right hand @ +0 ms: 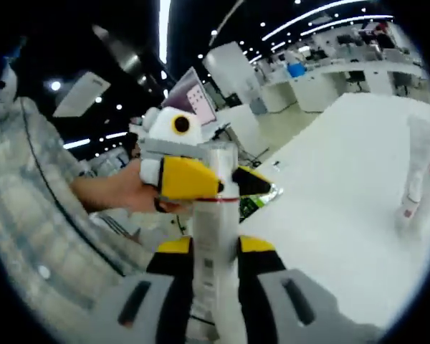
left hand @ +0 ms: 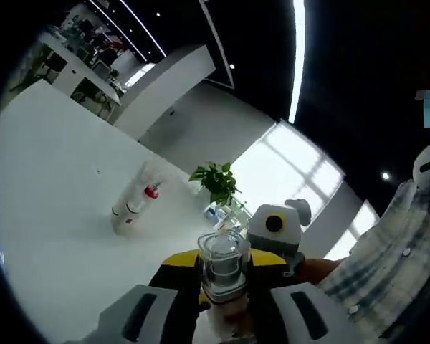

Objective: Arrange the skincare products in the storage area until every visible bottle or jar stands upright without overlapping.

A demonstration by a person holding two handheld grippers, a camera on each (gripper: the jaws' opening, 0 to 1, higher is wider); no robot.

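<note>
Label (right hand: 209, 269) print perhaps there, unreadable

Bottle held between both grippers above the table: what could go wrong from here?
1. Both the left gripper and the right gripper appear to clamp the same bottle in mid-air; uneven pulling could twist it loose or drop it onto the white table.
2. Two bottles already on the table sit close together; setting this one down near them might knock them over.
</note>
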